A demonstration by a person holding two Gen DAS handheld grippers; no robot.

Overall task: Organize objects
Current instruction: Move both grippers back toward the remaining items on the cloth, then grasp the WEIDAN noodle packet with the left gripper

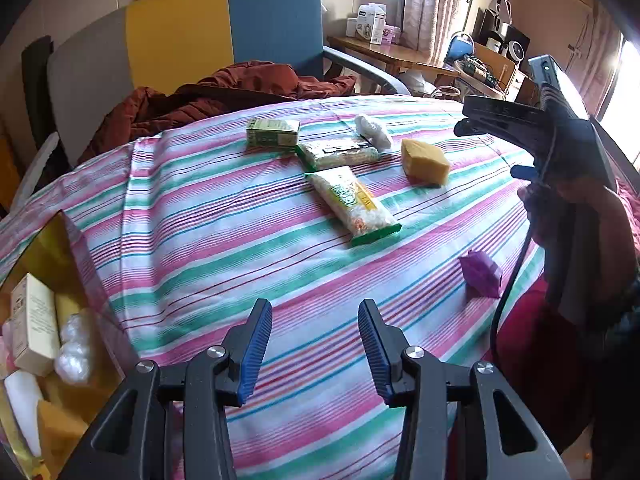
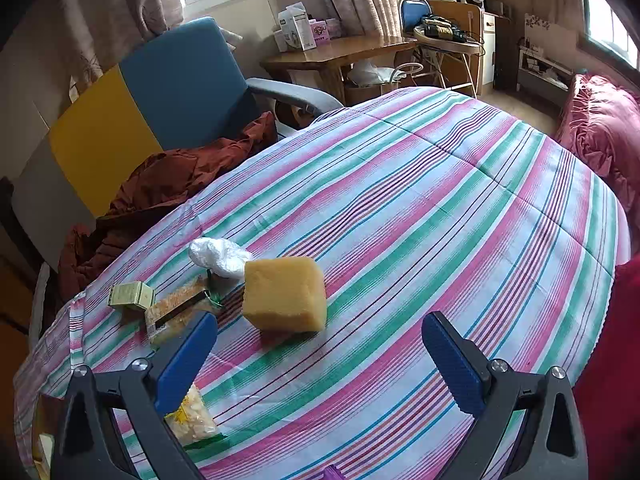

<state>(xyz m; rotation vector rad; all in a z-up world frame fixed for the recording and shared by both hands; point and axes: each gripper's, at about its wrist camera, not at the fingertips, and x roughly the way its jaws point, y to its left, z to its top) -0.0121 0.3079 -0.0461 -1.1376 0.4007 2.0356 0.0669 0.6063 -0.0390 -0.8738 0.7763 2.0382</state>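
- Sponge block (image 2: 285, 295), yellow, lies loose on the striped bedcover (image 2: 420, 208), just ahead of the right gripper (image 2: 320, 354), between the lines of its wide, empty jaws.
- Step in hand appears to be the reach for it; next the jaws must advance, straddle and close.
- Left gripper (image 1: 315, 348) hovers empty, moderately open, beside the gold box (image 1: 60, 240) of sorted items.

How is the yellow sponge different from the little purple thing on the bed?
The sponge is yellow, the purple block is purple. The sponge looks bigger and chunkier, though it lies farther off in the left view. The sponge sits by the white bundle; the purple block sits alone near the bed's edge. Both rest loose on the striped cover.
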